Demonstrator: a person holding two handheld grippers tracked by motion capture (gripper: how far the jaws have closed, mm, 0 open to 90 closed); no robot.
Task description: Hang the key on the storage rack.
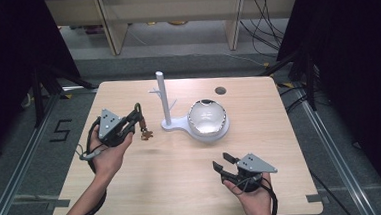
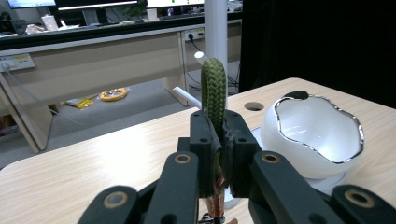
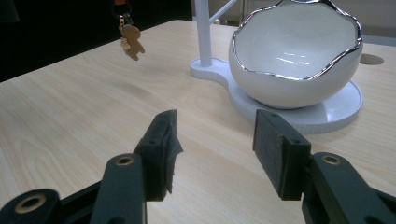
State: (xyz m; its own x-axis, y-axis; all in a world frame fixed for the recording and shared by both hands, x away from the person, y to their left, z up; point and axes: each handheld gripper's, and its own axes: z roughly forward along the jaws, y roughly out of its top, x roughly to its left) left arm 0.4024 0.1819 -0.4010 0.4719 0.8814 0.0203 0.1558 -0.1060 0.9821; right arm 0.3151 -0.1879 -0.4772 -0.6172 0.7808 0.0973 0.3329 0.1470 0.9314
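Observation:
My left gripper (image 1: 138,121) is shut on a green braided cord loop (image 2: 213,91) of a keychain. Its small brown charm (image 1: 146,135) hangs just above the table, left of the stand; the charm (image 3: 130,39) dangles at the top left of the right gripper view. A white stand with a tall post and short pegs (image 1: 162,95) shares its base with a white silver-rimmed bowl (image 1: 207,117), empty inside. The cord loop rises in front of the post (image 2: 215,28). My right gripper (image 1: 223,163) rests open near the front right of the table, its jaws wide with nothing between them, facing the bowl (image 3: 299,56).
The wooden table (image 1: 183,188) has a round cable hole (image 1: 220,90) behind the bowl. Black frame legs and cables stand beyond both sides. Desks and a floor lie past the far edge.

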